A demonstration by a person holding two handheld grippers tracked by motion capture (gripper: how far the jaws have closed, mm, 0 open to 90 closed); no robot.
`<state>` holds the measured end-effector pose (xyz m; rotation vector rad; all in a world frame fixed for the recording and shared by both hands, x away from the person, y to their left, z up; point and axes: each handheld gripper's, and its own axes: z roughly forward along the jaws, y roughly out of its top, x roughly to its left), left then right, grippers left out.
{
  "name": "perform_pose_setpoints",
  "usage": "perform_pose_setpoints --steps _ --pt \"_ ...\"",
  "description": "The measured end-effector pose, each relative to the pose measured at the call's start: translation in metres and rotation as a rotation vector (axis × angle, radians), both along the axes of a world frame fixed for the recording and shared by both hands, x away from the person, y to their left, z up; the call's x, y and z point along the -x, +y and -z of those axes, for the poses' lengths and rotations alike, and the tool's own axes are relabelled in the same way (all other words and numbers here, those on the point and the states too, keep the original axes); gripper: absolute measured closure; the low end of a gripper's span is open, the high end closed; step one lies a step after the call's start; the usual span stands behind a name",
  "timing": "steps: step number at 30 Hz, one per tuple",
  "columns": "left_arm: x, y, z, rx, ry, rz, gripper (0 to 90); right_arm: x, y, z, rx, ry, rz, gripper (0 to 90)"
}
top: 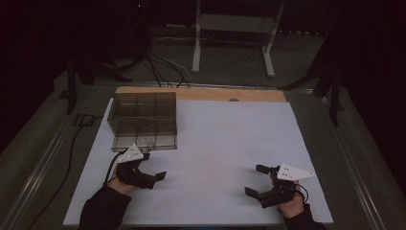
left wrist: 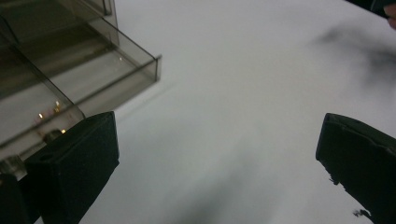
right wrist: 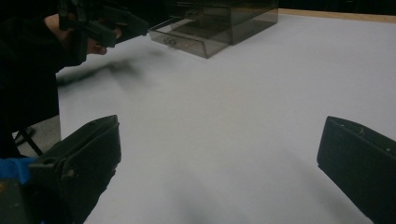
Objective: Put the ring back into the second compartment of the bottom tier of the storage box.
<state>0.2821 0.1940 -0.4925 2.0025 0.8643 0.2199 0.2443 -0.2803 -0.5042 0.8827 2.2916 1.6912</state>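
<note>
A white sheet [top: 225, 143] covers the bench beneath both tools. Far ahead of the tools, a strip of bare wooden bench edge [top: 201, 93] runs along the sheet's far side. Beyond that, on the grey floor [top: 230, 62], stands a white metal frame [top: 234, 33], and black cables [top: 163, 67] trail ahead of the left tool.

Looks like a lab or test setup, not anyone's home: dark room, a white board [top: 225, 143] laid over a wooden table [top: 201, 93], cables [top: 163, 67] snaking on the grey floor, and a white metal stand [top: 234, 28] behind it.
</note>
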Motion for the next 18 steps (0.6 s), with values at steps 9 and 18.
perform_pose_setpoints --steps 9,18 --pt "0.018 0.013 0.012 -0.025 0.014 -0.036 0.5 0.0 0.0 0.0 0.002 0.004 0.001 0.0" --pt "0.033 0.027 0.015 -0.043 -0.001 -0.058 0.5 0.0 0.0 0.0 0.004 0.0 0.001 0.0"
